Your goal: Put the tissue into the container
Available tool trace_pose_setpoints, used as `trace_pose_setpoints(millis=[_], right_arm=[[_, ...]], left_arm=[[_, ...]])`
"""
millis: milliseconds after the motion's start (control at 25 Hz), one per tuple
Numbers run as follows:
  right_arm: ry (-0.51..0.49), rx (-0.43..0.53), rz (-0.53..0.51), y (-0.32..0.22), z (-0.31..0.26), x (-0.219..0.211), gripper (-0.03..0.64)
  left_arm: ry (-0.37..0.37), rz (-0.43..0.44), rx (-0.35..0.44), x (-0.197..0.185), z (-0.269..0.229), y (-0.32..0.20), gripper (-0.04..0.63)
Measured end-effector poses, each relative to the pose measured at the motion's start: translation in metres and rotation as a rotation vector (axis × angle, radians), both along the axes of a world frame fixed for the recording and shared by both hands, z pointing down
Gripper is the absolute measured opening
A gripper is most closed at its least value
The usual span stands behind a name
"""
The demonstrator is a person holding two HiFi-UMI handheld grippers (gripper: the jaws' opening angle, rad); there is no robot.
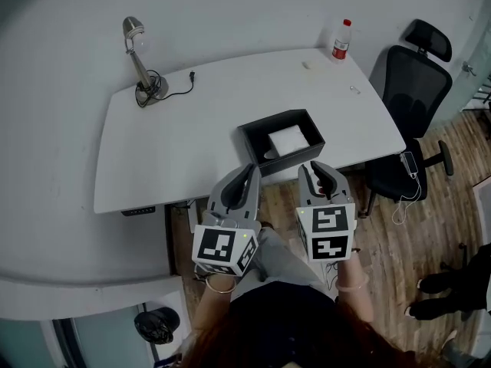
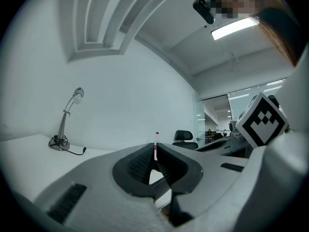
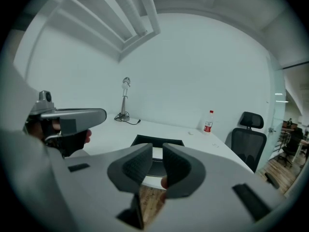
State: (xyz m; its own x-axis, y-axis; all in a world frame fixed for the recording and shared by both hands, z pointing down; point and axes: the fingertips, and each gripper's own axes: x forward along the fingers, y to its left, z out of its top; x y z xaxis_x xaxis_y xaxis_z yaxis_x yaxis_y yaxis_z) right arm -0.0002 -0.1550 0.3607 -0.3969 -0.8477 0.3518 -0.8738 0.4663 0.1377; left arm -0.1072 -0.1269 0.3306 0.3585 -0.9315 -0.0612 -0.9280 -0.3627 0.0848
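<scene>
A black open container stands near the front edge of the white table, with a white folded tissue lying inside it. Both grippers hang side by side just off that edge, close to the person's body and pointing at the container. My left gripper is shut, its jaws meeting at the tips with nothing between them. My right gripper shows a narrow gap between its jaws and holds nothing. Beyond its jaws the right gripper view shows the container and a strip of the tissue.
A desk lamp with its cable stands at the table's back left. A red-capped bottle is at the back right corner. A black office chair sits to the right of the table on the wooden floor.
</scene>
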Motion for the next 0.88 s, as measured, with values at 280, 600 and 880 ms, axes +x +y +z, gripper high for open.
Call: trace_pose_setpoints(millis=[280,600,880], right_arm=[[-0.046,0.066,-0.009,0.016,-0.018,-0.005,0.043],[-0.085,0.110,-0.029,0.025,-0.029,-0.005,0.021],[-0.120,0.159,-0.085,0.034,-0.042,0.010,0.021]], left_arm=[[-0.063,0.017,-0.035,0.000,0.000,0.010,0.035],[-0.094,0.009,-0.022,0.000,-0.014,0.010,0.035],[-0.134,-0.013,0.000,0.017,-0.024,0.013,0.035]])
